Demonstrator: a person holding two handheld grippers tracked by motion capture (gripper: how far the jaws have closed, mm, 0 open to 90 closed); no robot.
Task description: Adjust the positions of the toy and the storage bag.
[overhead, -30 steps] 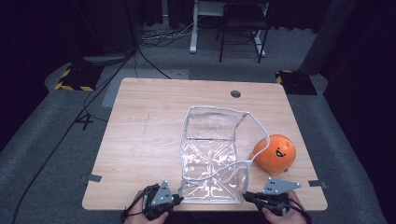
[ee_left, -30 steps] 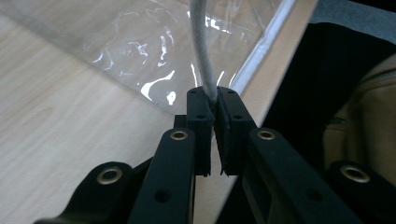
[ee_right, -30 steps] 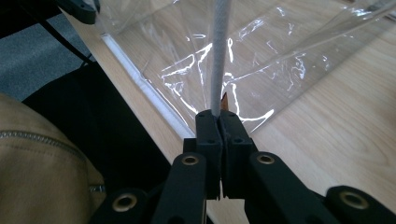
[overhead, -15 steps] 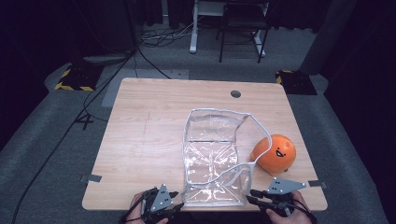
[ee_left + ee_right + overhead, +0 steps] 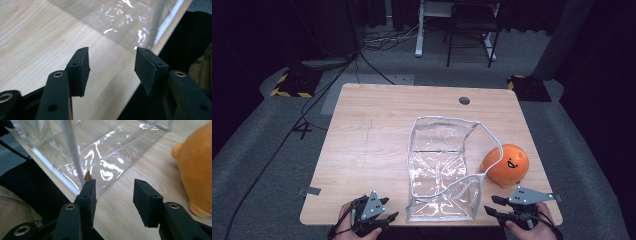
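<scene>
A clear plastic bag [image 5: 439, 167] with white trim lies open in the middle of the wooden table [image 5: 372, 130]. An orange plush toy [image 5: 508, 165] with a smiling face sits against its right side. My left gripper [image 5: 390, 209] is at the near edge, left of the bag's near corner. Its jaws have just been opening and stand open with nothing between them [image 5: 111, 60], the bag [image 5: 125, 17] lying just beyond. My right gripper [image 5: 491, 205] is right of the bag's other near corner. Its jaws have also been opening and are empty [image 5: 113, 187], with the bag [image 5: 105, 152] ahead and the toy [image 5: 197, 162] at right.
A round cable hole [image 5: 464, 100] is near the table's far edge. A strip of tape [image 5: 309, 190] sticks out at the near left edge. Cables, a chair [image 5: 469, 30] and desk legs stand on the grey floor behind. The table's near edge runs just under both grippers.
Both grippers were shut at the bag's near corners. They have opened, let go of the bag and drawn outward and slightly back from it. The bag's near end has settled on the table.
</scene>
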